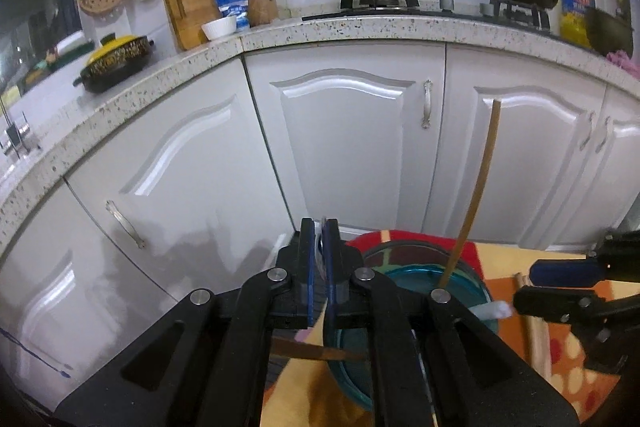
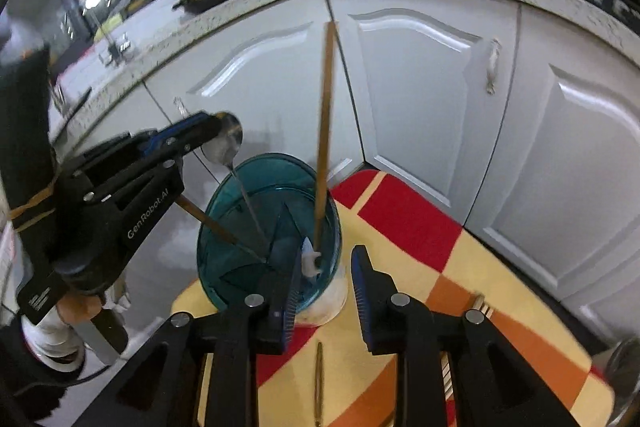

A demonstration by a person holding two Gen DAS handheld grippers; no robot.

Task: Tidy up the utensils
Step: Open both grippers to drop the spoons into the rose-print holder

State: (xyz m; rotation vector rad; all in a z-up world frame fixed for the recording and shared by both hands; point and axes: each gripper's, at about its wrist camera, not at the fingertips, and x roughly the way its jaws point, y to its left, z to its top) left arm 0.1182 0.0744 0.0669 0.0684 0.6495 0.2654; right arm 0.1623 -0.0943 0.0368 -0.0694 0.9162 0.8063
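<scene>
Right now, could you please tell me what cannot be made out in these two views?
- Left wrist view: the spoon shows only as a sliver; the left gripper hides the rest.
- Right wrist view: the teal holder has its base hidden behind the right gripper.
- Right wrist view: the pale object at the foot of the chopstick is blurred and cannot be identified.
- Right wrist view: the thin utensil on the mat runs off the lower edge.

The black left gripper (image 2: 228, 131) with blue pads pinches a metal spoon (image 2: 224, 143); the black right gripper (image 2: 324, 291), angled downward, stands apart, empty.
</scene>
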